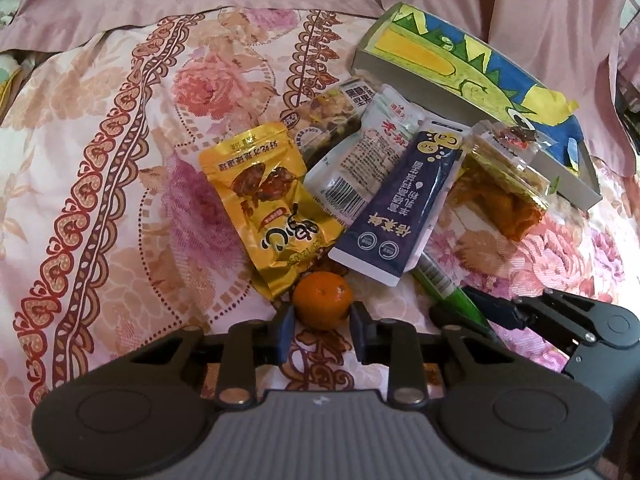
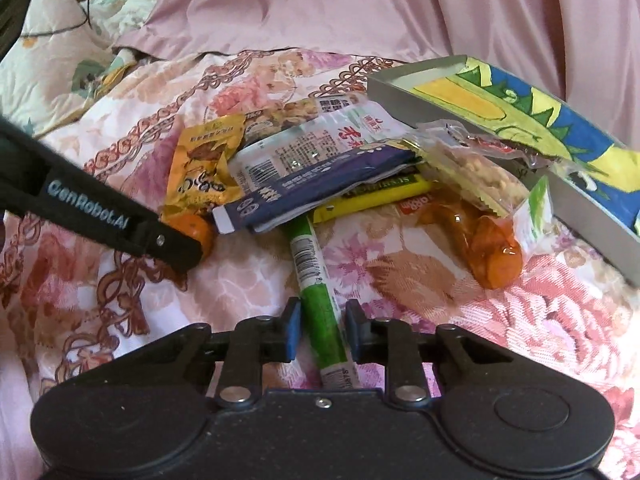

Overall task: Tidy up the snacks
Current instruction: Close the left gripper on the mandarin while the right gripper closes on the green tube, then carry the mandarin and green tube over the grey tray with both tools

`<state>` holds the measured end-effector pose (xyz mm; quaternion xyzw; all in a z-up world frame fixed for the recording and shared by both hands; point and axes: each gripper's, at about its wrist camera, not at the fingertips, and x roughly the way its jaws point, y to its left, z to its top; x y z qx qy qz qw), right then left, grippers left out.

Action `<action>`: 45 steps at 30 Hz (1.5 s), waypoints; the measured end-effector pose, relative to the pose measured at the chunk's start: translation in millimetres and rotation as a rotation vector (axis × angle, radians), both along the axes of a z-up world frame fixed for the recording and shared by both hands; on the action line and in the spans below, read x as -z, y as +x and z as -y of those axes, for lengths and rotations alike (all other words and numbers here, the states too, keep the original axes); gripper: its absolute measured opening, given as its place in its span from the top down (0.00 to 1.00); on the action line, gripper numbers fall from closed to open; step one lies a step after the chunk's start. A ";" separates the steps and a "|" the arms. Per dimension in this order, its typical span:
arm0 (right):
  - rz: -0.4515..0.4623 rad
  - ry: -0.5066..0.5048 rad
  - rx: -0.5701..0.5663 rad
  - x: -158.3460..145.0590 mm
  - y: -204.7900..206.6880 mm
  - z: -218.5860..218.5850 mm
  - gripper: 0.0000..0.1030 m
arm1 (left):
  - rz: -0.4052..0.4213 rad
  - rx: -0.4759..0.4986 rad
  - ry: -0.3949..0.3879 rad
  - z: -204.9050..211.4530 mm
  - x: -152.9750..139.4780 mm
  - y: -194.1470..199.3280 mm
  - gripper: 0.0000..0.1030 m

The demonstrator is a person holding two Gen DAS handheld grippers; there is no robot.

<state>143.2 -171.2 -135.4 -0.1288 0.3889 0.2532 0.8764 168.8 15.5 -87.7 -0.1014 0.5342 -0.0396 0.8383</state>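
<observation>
The bed [image 1: 120,128], under a flowered quilt, carries everything; it is soft and will sag under any push. At the far right lies a shallow box [image 1: 476,80] with a painted lid or lining, its low grey wall the only hard edge nearby, and probably where the snacks belong. Just left of it is a loose heap of packets: a gold pouch [image 1: 264,208], a purple sachet [image 1: 400,208], a white packet [image 1: 360,156] and a clear bag of orange pieces [image 2: 480,240], all light, crinkly and slippery, best taken by a sealed edge. Near the heap, the green stick [image 2: 320,320] is thin and bendy, its far end tucked under the pile; the right claw [image 2: 320,332] pinches it near its near end. The little orange [image 1: 322,300] is round, firm and apt to roll; the left claw [image 1: 320,320] looks pressed against its sides, though contact is hard to confirm. Open quilt lies left and near.
</observation>
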 end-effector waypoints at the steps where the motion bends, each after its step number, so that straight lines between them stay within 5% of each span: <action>1: 0.013 -0.020 -0.004 -0.7 -3.2 -1.4 0.77 | 0.006 0.000 0.001 -0.1 -1.3 -1.2 0.69; 12: 0.230 -0.362 -0.075 -0.8 -54.5 -13.0 0.81 | 0.227 0.081 0.026 15.1 -40.1 -41.1 0.69; 23: 0.468 -0.332 0.023 -37.1 -86.3 -7.0 0.81 | 0.320 0.052 -0.041 9.1 -54.8 -51.4 0.69; 30: 0.664 -0.281 0.136 -70.6 -86.0 9.7 0.81 | 0.405 0.039 -0.077 13.7 -84.4 -20.5 0.69; 37: 0.717 -0.225 0.248 -104.1 -35.5 43.1 0.81 | 0.534 0.057 -0.121 38.3 -102.4 46.9 0.69; 45: 0.699 -0.142 0.357 -110.5 56.5 80.5 0.81 | 0.579 0.070 -0.149 70.0 -81.5 134.8 0.69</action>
